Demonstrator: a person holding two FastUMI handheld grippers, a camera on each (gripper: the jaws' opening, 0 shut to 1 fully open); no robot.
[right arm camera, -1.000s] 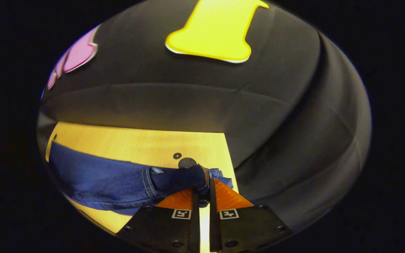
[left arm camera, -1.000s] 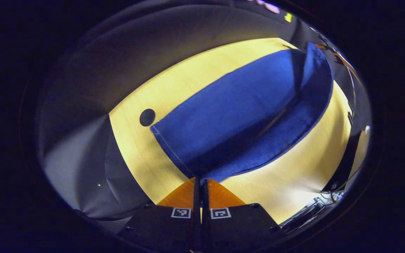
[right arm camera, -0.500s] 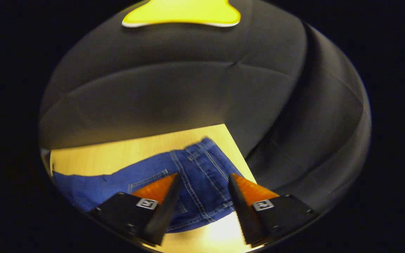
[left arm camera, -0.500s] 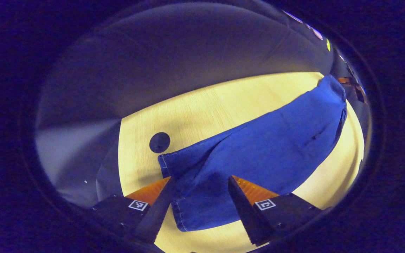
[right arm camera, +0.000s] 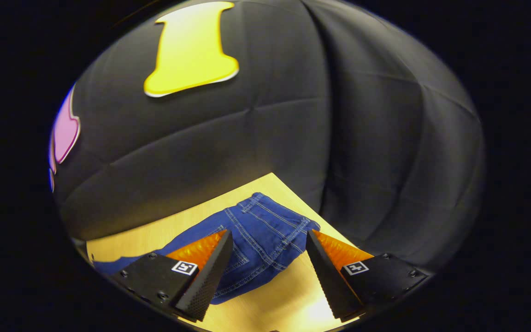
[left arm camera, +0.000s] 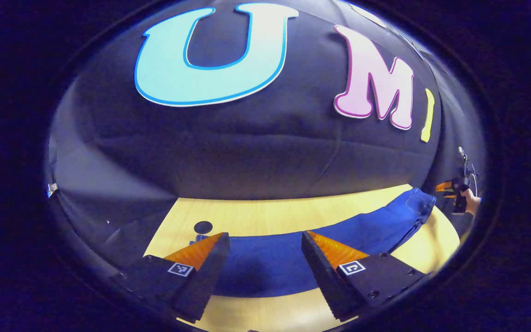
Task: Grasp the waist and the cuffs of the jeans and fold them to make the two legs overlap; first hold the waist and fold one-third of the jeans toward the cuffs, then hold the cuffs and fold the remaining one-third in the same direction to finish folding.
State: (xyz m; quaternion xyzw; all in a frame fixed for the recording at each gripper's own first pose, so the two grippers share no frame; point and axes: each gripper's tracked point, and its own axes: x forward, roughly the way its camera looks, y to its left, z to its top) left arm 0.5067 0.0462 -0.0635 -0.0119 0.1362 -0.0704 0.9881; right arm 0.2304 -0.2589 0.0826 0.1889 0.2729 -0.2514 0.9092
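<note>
Legs overlap; your left tongs (left arm camera: 263, 240) and right tongs (right arm camera: 268, 240) hang spread over jeans (right arm camera: 258, 230) flat on the surface (right arm camera: 288, 299). Next, pinch the waist at 12 o'clock

jeans (left arm camera: 339, 237) lie flat on table (left arm camera: 265, 214), lengthwise along it | waist end (right arm camera: 270, 226) near table corner | round hole (left arm camera: 203, 227) in table just beside cuff end | left gripper (left arm camera: 265, 240) over cuff end | right gripper (right arm camera: 270, 237) over waist end
</note>
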